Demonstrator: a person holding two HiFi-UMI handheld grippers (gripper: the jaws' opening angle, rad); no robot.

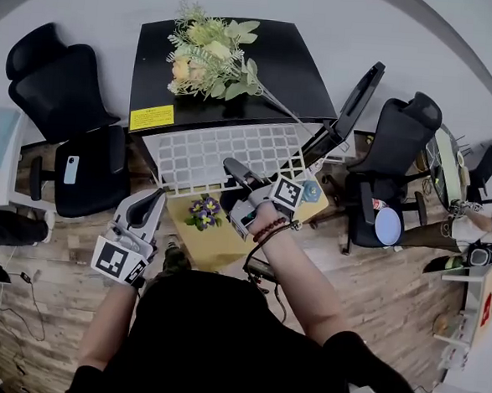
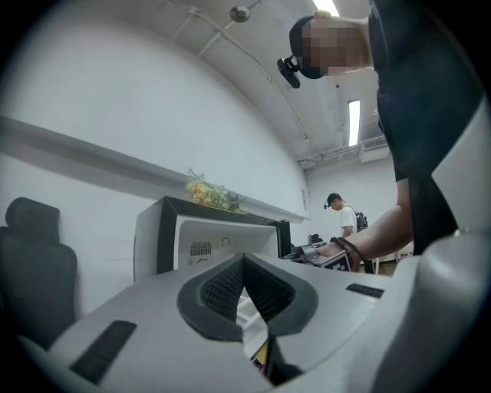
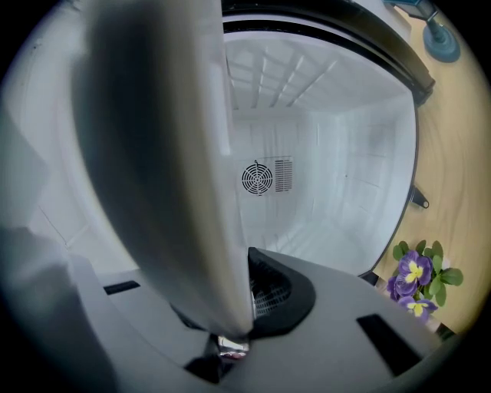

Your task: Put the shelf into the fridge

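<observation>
The white grid shelf lies flat, sticking out of the front of the black fridge. My right gripper is shut on the shelf's near edge. In the right gripper view the shelf is a blurred white slab running up from the right gripper, in front of the white fridge interior with its round fan vent. My left gripper hangs to the left of the shelf, apart from it. In its own view the left gripper is shut on nothing and faces the fridge.
The fridge door stands open at the right. A bouquet lies on top of the fridge. A small purple flower pot stands on the yellow table below the shelf. Black office chairs stand on both sides.
</observation>
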